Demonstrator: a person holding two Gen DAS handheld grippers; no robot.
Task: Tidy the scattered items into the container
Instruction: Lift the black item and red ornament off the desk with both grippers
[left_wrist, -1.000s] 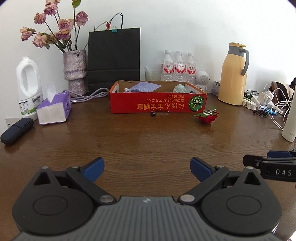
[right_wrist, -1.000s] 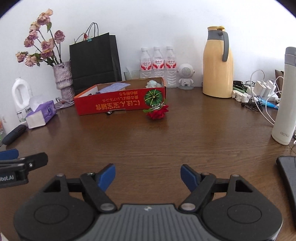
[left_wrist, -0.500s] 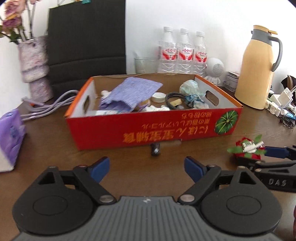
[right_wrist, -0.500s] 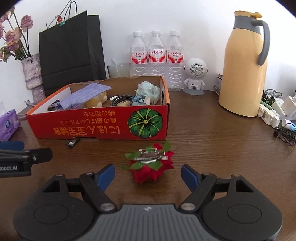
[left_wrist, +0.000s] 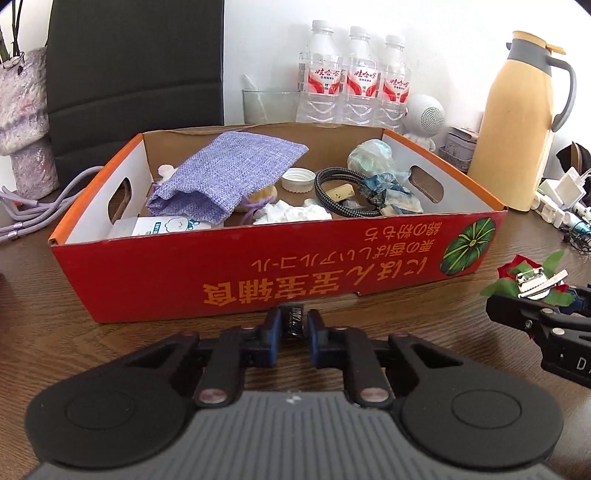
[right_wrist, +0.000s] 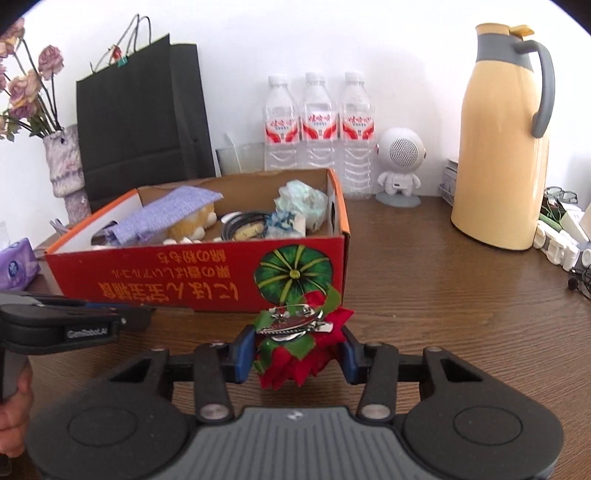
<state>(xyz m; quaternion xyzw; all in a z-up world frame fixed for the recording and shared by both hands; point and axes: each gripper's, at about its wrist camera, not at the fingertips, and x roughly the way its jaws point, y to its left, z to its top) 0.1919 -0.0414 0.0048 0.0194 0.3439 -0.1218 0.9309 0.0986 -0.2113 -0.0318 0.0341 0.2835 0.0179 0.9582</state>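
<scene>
The red cardboard box (left_wrist: 258, 273) holds a purple pouch, a cable, a cap and crumpled paper. Just in front of its near wall lies a small black item (left_wrist: 291, 319). My left gripper (left_wrist: 292, 330) is closing, and its blue pads press on both sides of that item. A red flower hair clip (right_wrist: 295, 343) with green leaves and a metal clasp sits by the box's right corner (right_wrist: 343, 258). There my right gripper (right_wrist: 295, 356) is closing too, its pads against the petals. Each gripper shows at the edge of the other's view.
A yellow thermos jug (right_wrist: 498, 147), three water bottles (right_wrist: 317, 125) and a white speaker figure (right_wrist: 400, 162) stand behind the box. A black paper bag (right_wrist: 140, 122) and a vase (right_wrist: 66, 166) are at back left, with chargers and cables (left_wrist: 561, 206) at right. A hand (right_wrist: 14, 413) holds the left gripper.
Both grippers moved forward to the box. The left jaws went from wide open to closed around the small black item. The right jaws narrowed onto the flower clip.
</scene>
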